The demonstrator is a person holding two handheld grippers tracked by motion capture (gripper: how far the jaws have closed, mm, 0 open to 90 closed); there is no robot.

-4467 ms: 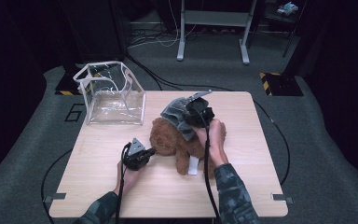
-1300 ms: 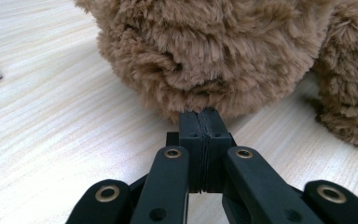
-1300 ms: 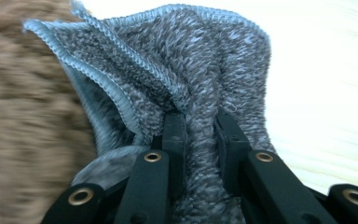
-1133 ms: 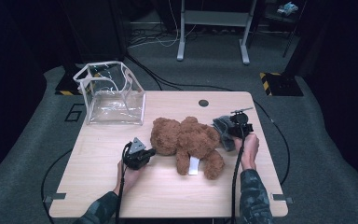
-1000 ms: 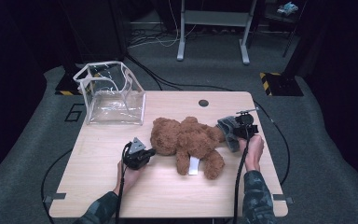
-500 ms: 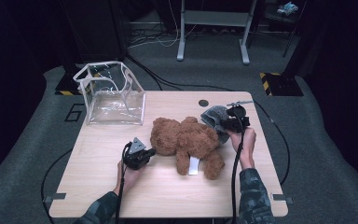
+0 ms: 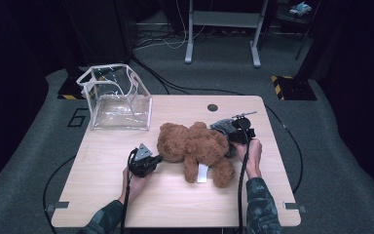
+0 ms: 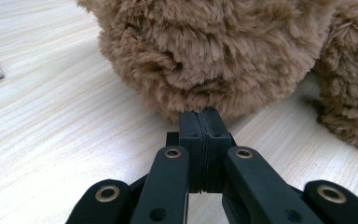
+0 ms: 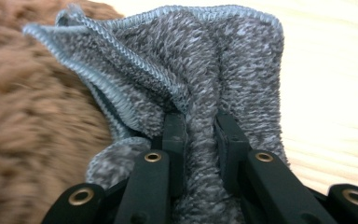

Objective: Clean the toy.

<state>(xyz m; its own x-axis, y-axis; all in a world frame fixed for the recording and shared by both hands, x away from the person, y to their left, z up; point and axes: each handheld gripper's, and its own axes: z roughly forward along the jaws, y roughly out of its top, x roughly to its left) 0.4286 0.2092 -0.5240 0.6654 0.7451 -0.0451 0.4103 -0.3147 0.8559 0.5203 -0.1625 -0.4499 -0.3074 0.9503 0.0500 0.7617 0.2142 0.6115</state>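
The right gripper (image 7: 233, 132), clamped on the grey knitted cloth (image 9: 205, 84), has swung back from the table's right edge to the brown plush teddy bear (image 7: 195, 146); likely a fresh attempt to dress it; the left gripper (image 8: 204, 122), jaws together, pinches fur at the head; the bear lies lengthwise between the grippers, head toward the left one.

We see a lab or recording studio: a lone wooden table (image 7: 126, 161) on grey carpet (image 7: 331, 161), black cables (image 7: 175, 87) trailing across the floor, yellow-black hazard tape (image 7: 285, 80), a metal stand (image 7: 221, 29), and dark surroundings.
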